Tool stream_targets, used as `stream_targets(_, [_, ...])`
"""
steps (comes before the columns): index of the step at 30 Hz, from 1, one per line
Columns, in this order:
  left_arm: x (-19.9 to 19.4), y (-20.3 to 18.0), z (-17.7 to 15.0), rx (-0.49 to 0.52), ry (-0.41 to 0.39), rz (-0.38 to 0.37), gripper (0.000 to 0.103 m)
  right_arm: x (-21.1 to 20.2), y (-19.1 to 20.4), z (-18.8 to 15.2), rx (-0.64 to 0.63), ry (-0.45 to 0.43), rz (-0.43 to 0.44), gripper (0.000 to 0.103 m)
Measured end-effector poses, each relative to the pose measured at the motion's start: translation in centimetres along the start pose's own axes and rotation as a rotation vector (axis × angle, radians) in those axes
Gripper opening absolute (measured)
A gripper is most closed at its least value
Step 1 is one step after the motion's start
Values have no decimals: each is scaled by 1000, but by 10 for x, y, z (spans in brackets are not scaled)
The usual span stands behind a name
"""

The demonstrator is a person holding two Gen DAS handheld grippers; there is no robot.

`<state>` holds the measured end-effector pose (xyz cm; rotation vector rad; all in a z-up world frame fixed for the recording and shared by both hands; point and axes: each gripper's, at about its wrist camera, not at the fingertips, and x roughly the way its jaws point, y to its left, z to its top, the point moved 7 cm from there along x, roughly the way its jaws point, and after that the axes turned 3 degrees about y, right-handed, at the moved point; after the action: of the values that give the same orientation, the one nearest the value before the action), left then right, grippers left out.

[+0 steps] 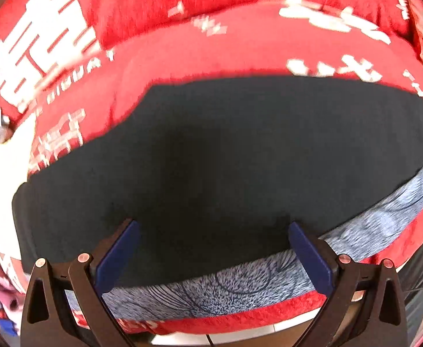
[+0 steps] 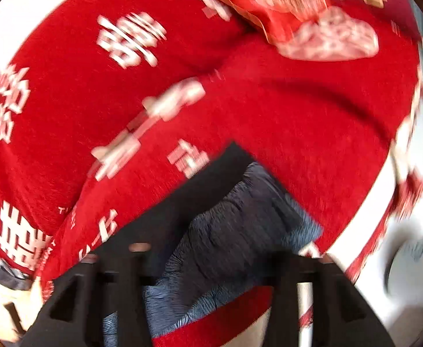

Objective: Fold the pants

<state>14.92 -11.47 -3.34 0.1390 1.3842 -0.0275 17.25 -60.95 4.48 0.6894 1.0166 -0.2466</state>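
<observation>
Dark navy pants (image 1: pixel 226 150) lie flat on a red blanket (image 1: pixel 211 49), with a blue-grey patterned band (image 1: pixel 220 286) along their near edge. My left gripper (image 1: pixel 214 250) hangs just over that edge, pointing steeply down. Its blue pads (image 1: pixel 119 256) stand wide apart and press on nothing. The right wrist view is blurred. A corner of the pants (image 2: pixel 229 219), dark cloth with the patterned band, lies between the dark fingers (image 2: pixel 133 277) of my right gripper (image 2: pixel 211 263). Those jaws stand apart and do not pinch the cloth.
The red blanket (image 2: pixel 298 121) carries large white characters and covers most of both views. A red and pink patterned cushion or bag (image 2: pixel 298 11) lies at its far side. White surface shows past the blanket's edge at the right (image 2: pixel 364 248) and at the left (image 1: pixel 0 179).
</observation>
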Motion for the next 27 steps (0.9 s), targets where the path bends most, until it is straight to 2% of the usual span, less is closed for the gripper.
stream_targets(1, [2, 3, -3, -25, 3, -28, 103, 8, -9, -1, 16, 11, -11, 55])
stream_targets(2, [2, 6, -4, -43, 4, -47, 103, 13, -16, -2, 34, 22, -3, 45])
stream_targets(3, [2, 12, -5, -67, 18, -60, 103, 16, -23, -4, 60, 31, 8, 32])
stream_targets(4, [0, 15, -5, -78, 14, -50, 103, 12, -26, -4, 66, 11, 29, 15])
stream_targets(5, [-5, 21, -2, -86, -16, -29, 103, 2, -21, -2, 30, -43, 34, 14])
stream_targets(6, [-10, 25, 1, -86, -39, -14, 103, -15, -9, 2, -67, -134, -4, 14])
stream_targets(8, [-10, 30, 4, -95, -41, -5, 103, -34, 14, 3, -246, -249, -98, 13])
stream_targets(9, [-6, 33, 5, -107, -18, -4, 103, -32, 19, 2, -292, -261, -136, 14])
stream_targets(10, [-2, 33, 4, -109, 3, 0, 103, -25, 17, 2, -288, -234, -160, 14])
stream_targets(12, [7, 28, -1, -103, 33, 10, 103, 5, -6, 2, -192, -104, -180, 19])
stream_targets(13, [6, 29, -1, -112, 19, 5, 103, 14, -17, 0, -142, -58, -173, 26])
stream_targets(14, [6, 31, -1, -113, 20, 0, 103, 19, -27, -2, -89, -28, -143, 31])
stream_targets(15, [3, 30, -3, -114, 23, -5, 103, 16, -32, -2, -55, -40, -94, 32])
stream_targets(16, [1, 33, -4, -125, 14, 4, 103, 11, -37, -1, -44, -50, -91, 39])
stream_targets(17, [-2, 39, -4, -144, -2, 29, 103, 6, -40, 0, -34, -62, -128, 59])
stream_targets(18, [-1, 41, -1, -161, -12, 36, 103, -3, -45, 0, -17, -83, -198, 71])
stream_targets(19, [-2, 41, 1, -176, -16, 31, 103, -12, -45, 2, -14, -114, -222, 80])
stream_targets(21, [-1, 41, 5, -205, -15, 11, 103, -27, -29, 2, -54, -157, -196, 80])
stream_targets(24, [2, 18, 11, -168, -4, -2, 103, -37, 25, -6, -258, -189, -209, 81])
stream_targets(25, [3, 9, 12, -146, -4, 4, 103, -33, 44, -12, -324, -177, -196, 81])
stream_targets(27, [3, -5, 13, -114, -12, 27, 103, -15, 87, -32, -460, -98, -144, 82])
